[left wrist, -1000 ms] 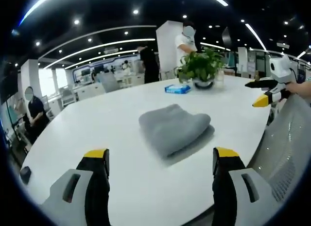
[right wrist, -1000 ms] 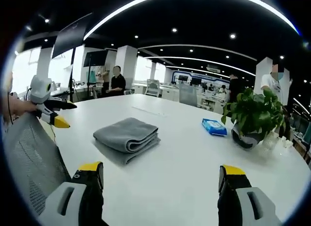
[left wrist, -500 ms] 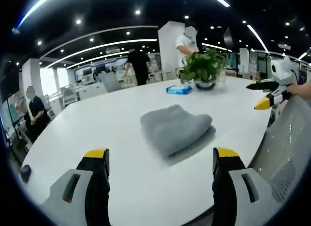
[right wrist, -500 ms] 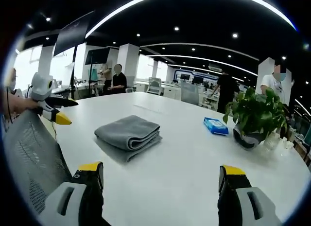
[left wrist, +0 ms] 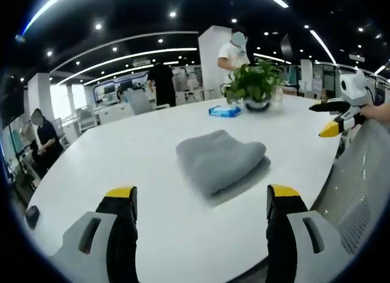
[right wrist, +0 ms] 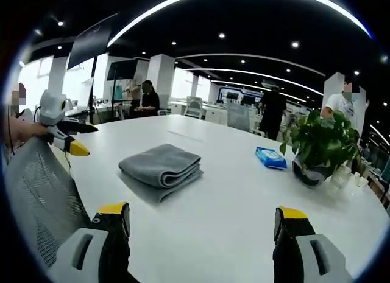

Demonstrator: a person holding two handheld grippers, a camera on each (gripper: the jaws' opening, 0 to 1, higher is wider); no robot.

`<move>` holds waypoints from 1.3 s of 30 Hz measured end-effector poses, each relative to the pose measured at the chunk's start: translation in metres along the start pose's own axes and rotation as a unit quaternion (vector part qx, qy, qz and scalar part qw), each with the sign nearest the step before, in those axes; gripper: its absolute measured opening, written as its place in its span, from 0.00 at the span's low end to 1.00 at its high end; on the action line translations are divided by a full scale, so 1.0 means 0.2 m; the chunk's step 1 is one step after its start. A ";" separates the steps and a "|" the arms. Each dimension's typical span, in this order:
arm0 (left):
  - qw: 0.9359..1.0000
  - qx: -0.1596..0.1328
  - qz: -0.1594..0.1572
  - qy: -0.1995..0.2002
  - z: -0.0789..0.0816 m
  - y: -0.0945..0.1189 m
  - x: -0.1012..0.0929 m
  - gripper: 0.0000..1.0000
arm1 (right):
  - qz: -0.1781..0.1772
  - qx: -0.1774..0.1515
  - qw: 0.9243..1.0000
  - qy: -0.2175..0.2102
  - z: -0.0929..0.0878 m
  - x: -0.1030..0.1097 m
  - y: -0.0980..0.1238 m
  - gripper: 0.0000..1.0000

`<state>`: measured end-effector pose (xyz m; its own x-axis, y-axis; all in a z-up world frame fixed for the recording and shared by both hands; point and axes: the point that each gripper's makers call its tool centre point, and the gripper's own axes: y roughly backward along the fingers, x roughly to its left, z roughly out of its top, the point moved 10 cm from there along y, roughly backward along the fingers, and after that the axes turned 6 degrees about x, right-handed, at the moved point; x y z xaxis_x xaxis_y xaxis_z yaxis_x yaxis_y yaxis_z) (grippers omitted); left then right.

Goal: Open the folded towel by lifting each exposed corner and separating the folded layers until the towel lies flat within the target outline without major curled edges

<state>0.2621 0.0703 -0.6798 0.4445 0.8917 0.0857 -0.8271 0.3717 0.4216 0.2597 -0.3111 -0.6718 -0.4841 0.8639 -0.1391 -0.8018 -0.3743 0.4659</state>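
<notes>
A grey folded towel [left wrist: 220, 160] was seen lying on the white tabletop [left wrist: 140, 143], roughly at its middle, with its folded layers stacked and rounded fold edges visible in the right gripper view [right wrist: 161, 168]. No part of it was lifted or held.

The left hand-held gripper [left wrist: 201, 198] was held wide open, its yellow-tipped jaws spread apart above the near edge of the tabletop, with nothing between them and well apart from the towel. The same hand-held gripper was seen from the side in the right gripper view [right wrist: 78, 139], beyond a mesh chair back [right wrist: 36, 192].

The right hand-held gripper [right wrist: 204, 216] was likewise held wide open and empty, short of the towel. It was also seen at the edge of the left gripper view [left wrist: 332, 118], held by a hand beside the tabletop.

Farther across the tabletop, a potted plant [left wrist: 255, 83] and a blue packet [left wrist: 223, 111] were seen near one another, well apart from the towel. Several people stood or sat in the office behind.
</notes>
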 end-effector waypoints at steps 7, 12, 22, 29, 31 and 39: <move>1.000 0.002 -0.004 -0.005 0.00 0.00 -0.01 0.87 | -0.005 -0.003 1.000 -0.004 0.00 0.00 0.00 1.00; 1.000 0.005 -0.005 -0.004 0.00 0.00 -0.01 0.88 | -0.006 -0.004 1.000 -0.007 0.00 -0.01 0.00 1.00; 1.000 0.010 -0.005 -0.005 -0.01 0.00 -0.01 0.89 | -0.004 -0.009 1.000 -0.011 0.01 0.00 0.01 1.00; 1.000 0.015 -0.006 -0.004 -0.01 0.00 0.00 0.89 | -0.007 -0.006 1.000 -0.015 0.00 0.00 0.00 1.00; 1.000 0.015 -0.004 -0.004 -0.01 0.00 0.00 0.89 | -0.008 -0.007 1.000 -0.015 0.00 0.00 0.00 1.00; 1.000 0.017 0.018 0.014 -0.02 0.00 0.03 0.89 | -0.020 -0.006 0.999 -0.025 0.00 -0.02 0.01 1.00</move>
<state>0.2623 0.0768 -0.6828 0.4050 0.9111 0.0761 -0.8298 0.3314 0.4490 0.2603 -0.3155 -0.6707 -0.4333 0.8939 -0.1146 -0.8245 -0.3418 0.4510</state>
